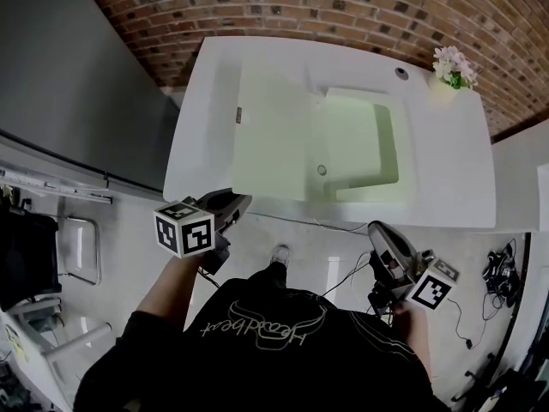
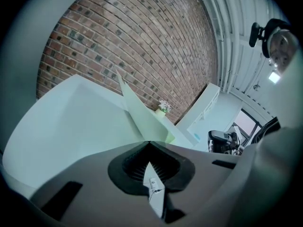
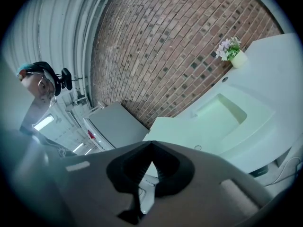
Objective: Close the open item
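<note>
A white counter (image 1: pixel 446 161) holds a pale green well (image 1: pixel 364 144), and its flat lid (image 1: pixel 270 131) is swung open to the left of it. In the left gripper view the lid (image 2: pixel 142 115) stands tilted up. The right gripper view shows the well (image 3: pixel 222 110) uncovered. My left gripper (image 1: pixel 232 206) hovers just off the counter's front left edge, jaws shut and empty. Lower down at the right, my right gripper (image 1: pixel 386 239) hangs over the floor, also shut on nothing. Neither touches the lid.
A small pot of flowers (image 1: pixel 452 69) stands at the counter's far right corner beside a round hole (image 1: pixel 401 73). A grey cabinet (image 1: pixel 69 75) fills the left. A brick wall (image 1: pixel 343 7) runs behind. Cables (image 1: pixel 497 264) lie on the floor at the right.
</note>
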{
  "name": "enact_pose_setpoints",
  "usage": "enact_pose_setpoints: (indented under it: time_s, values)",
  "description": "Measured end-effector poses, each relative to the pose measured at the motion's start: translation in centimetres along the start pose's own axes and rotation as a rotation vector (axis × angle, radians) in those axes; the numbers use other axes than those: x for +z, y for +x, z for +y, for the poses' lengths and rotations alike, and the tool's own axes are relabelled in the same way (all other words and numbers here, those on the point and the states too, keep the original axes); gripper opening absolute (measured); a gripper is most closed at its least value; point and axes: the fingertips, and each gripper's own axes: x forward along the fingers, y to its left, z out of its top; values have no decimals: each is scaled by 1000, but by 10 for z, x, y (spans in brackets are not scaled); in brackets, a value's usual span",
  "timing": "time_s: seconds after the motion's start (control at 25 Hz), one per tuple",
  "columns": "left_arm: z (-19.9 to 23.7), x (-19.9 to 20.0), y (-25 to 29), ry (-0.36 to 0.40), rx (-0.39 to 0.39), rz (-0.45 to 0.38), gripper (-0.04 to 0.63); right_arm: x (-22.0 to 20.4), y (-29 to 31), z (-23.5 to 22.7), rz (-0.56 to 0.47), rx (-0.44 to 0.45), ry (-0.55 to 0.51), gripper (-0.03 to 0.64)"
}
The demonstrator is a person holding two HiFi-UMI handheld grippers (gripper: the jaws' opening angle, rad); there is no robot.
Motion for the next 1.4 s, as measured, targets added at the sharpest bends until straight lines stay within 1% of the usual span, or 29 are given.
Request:
enact_pose_setpoints:
  time_s: [0.2, 0.36, 0.52, 0.68, 0.76, 1.08, 1.24, 1.4]
  values:
    - [8, 15, 5, 11, -16, -11, 2, 8, 12, -5, -9, -3, -1, 3]
    - [7, 26, 10, 25, -51, -24, 2, 15, 21, -10, -11, -3, -4, 3]
    - [6, 35, 12, 30, -102, -36, 2, 17, 30, -16, -17, -8, -3, 3]
    - [1, 49, 15, 57, -133, -59, 2, 19, 32, -22, -14, -32, -15, 3]
    - [0, 54, 18, 59, -145, -62, 2, 18, 31, -25, -9, -44, -19, 3]
    - [-16, 68, 32, 72, -174, -69, 2, 25, 17, -38, -21, -72, -9, 3]
    - [-26, 72, 39, 79, -169, -65, 2, 36, 8, -48, -42, -71, 3, 3]
    - [-33, 76, 49, 68, -159, -63, 2, 50, 2, -64, -42, -83, 6, 3]
